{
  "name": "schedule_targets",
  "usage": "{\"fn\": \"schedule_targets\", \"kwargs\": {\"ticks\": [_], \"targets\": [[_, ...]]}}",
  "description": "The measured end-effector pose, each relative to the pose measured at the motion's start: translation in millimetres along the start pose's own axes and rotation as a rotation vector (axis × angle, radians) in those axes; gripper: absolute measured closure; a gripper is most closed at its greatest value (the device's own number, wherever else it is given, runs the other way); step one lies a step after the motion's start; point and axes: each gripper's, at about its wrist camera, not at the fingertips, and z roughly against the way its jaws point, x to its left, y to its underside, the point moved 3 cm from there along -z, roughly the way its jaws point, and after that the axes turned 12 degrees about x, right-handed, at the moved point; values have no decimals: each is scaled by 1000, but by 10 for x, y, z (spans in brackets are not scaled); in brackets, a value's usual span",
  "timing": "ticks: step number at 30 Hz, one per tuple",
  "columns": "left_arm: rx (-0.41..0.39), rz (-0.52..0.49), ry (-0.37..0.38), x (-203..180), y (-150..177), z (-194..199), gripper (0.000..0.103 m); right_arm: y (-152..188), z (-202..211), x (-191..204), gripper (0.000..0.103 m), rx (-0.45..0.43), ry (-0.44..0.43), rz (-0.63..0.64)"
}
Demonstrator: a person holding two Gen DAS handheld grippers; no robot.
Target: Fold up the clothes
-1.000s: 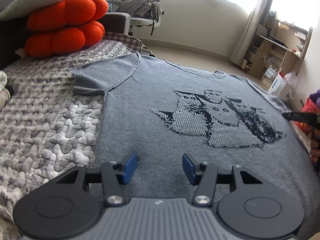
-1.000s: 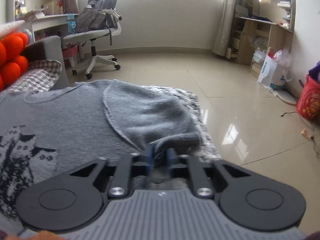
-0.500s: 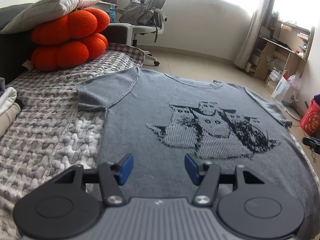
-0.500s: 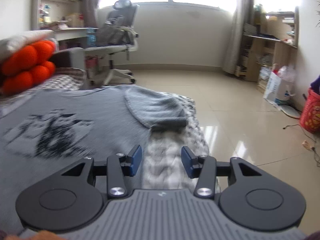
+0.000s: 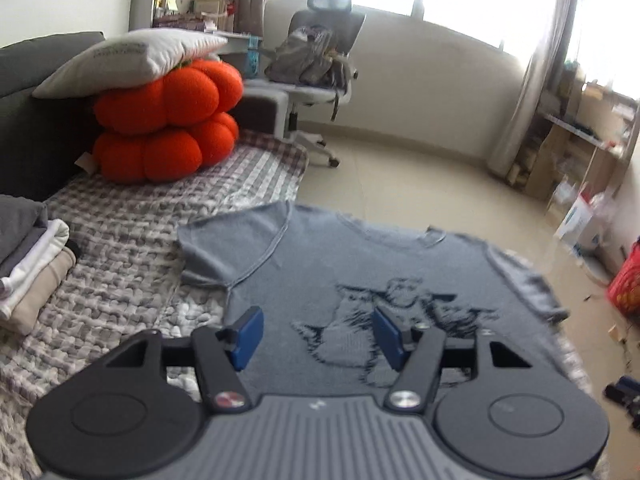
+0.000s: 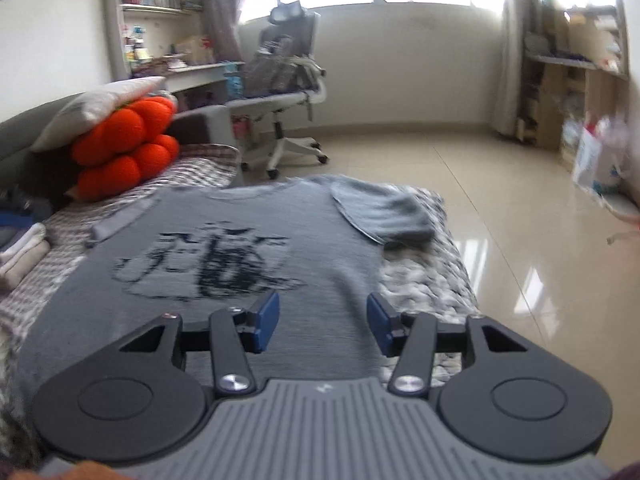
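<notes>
Nearest, two handheld grippers, both raised above the bed. Left gripper (image 5: 316, 338) with blue pads spread wide, nothing between them, hovering over the lower part of a grey knitted T-shirt (image 5: 360, 264). Right gripper (image 6: 322, 322) likewise parted and empty, poised over the shirt's right edge.

Just beyond, the T-shirt spread flat and face up on a chunky grey-and-white woven blanket (image 5: 120, 248), dark cat print (image 6: 212, 264) showing, neckline toward the far edge of the bed. Left sleeve (image 5: 228, 240) laid out flat to the side; right sleeve (image 6: 380, 212) also spread outward near the bed's edge. Body unfolded, probably smoothed open so that fold lines can be set square.

To the left, a small stack of folded garments (image 5: 28, 264) in white, beige and grey, apart from the shirt, likely a finished pile.

Farther back, two orange pumpkin-shaped cushions (image 5: 168, 128) under a pale pillow (image 5: 128, 60), against a dark sofa back. Beyond, an office chair (image 6: 284, 92) with a bag, shelves, curtains, bright windows, glossy tiled floor.
</notes>
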Motion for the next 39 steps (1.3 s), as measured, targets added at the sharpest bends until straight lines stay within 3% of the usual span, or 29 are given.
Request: {"fn": "schedule_targets", "kwargs": {"ticks": [8, 11, 13, 18, 22, 29, 39], "targets": [[9, 10, -43, -64, 249, 143, 36, 213, 195, 325, 42, -11, -38, 8], [-30, -35, -111, -102, 406, 67, 34, 294, 262, 446, 40, -15, -52, 10], [-20, -107, -159, -131, 484, -60, 35, 357, 184, 498, 40, 2, -60, 2], [-57, -84, -210, 86, 449, -103, 32, 381, -125, 660, 40, 31, -56, -30], [-19, -85, -210, 181, 492, -175, 31, 387, -306, 864, 40, 41, -69, -21], [13, -66, -232, 292, 493, -375, 31, 409, -551, 1036, 40, 84, -15, 24], [44, -53, -249, 347, 451, -636, 31, 472, -576, 1150, 36, 146, 48, 128]]}}
